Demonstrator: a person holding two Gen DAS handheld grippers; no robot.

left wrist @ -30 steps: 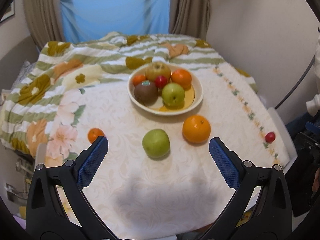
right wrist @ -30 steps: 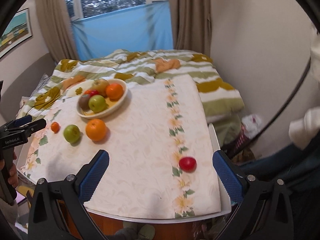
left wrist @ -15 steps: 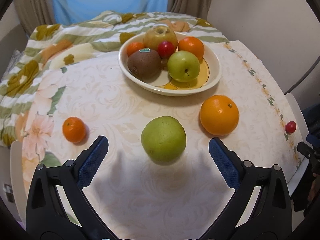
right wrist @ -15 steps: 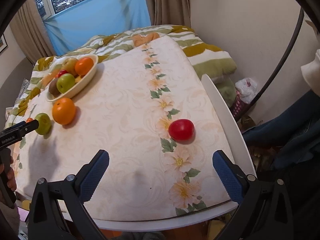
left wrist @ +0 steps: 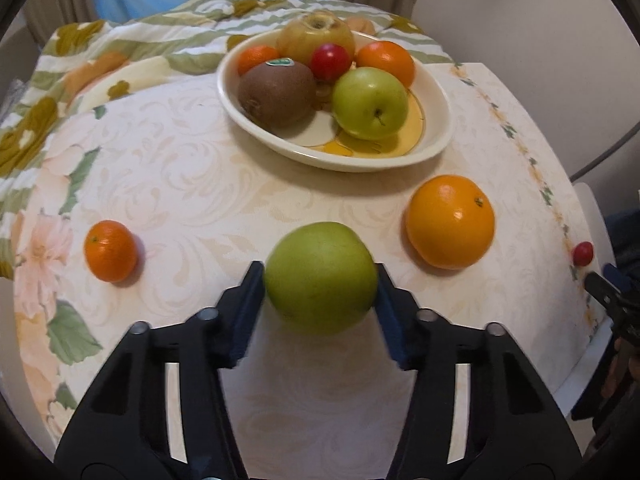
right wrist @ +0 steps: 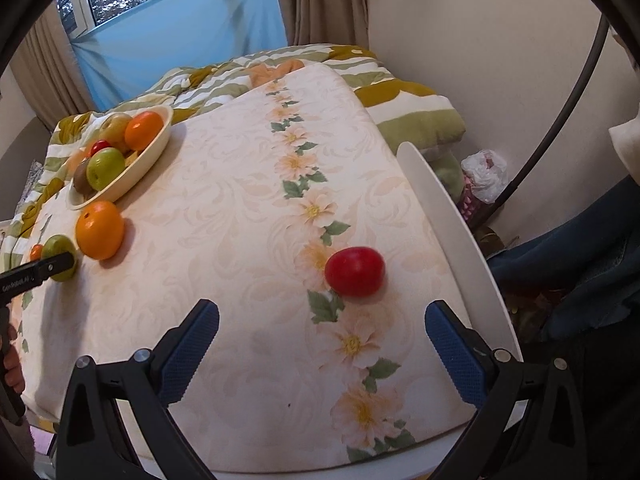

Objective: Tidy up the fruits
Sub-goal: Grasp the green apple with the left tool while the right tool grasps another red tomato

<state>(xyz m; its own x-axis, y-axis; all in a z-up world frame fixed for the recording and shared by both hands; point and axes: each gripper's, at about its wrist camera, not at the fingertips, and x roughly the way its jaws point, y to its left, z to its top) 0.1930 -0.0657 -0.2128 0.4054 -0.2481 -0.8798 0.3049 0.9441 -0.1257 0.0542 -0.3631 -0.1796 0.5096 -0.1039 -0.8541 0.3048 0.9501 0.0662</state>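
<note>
left tongs [left wrist: 320,280] clamp the green apple [left wrist: 320,278] for bowl [left wrist: 436,136] ahead; right tongs [right wrist: 322,344] gape apart, red tomato [right wrist: 355,271] just ahead.

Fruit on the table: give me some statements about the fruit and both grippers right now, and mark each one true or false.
1. The left gripper is closed on the green apple. True.
2. The right gripper holds the red tomato. False: it is open, with the tomato lying on the tablecloth ahead of it.
3. The bowl is empty. False: it holds several fruits, including a kiwi.
4. A large orange sits outside the bowl. True.
</note>
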